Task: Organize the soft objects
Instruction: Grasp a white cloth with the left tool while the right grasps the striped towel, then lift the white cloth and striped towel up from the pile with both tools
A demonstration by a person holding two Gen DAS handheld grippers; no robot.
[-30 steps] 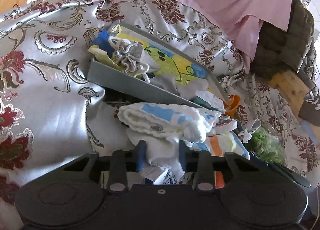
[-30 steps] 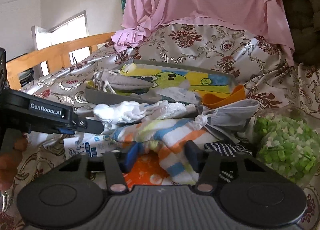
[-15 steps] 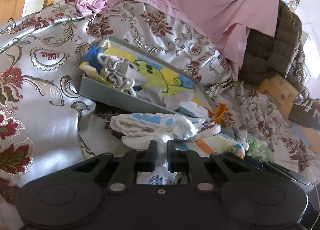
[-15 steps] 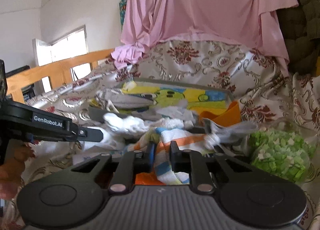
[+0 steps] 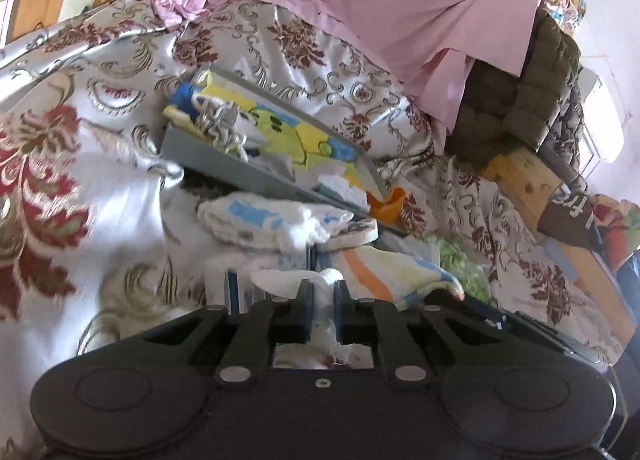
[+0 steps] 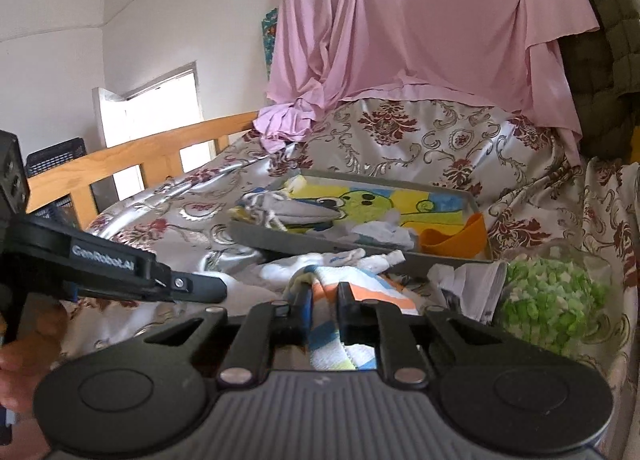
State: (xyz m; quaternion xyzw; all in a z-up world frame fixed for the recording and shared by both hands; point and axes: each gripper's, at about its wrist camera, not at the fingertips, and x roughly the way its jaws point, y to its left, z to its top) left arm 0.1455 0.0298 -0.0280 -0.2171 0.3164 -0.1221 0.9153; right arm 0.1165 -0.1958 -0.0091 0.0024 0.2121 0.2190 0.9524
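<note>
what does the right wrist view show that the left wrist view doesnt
Only the right wrist view: the left hand-held gripper from the side, the doorway, and the right hand-held gripper shut on the striped towel. Only the left wrist view: white cloth pinched in the left hand-held gripper, and the wooden block. Both: the grey tray, pink sheet.

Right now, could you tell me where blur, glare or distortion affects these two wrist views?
Left wrist view: motion blur smears the patterned bedspread at the left edge, glare whitens its satin, and the fisheye bends the gray tray. Right wrist view: sharper overall; the window is blown out, the wooden rail curves, and the bag of green pieces reads clearly.
</note>
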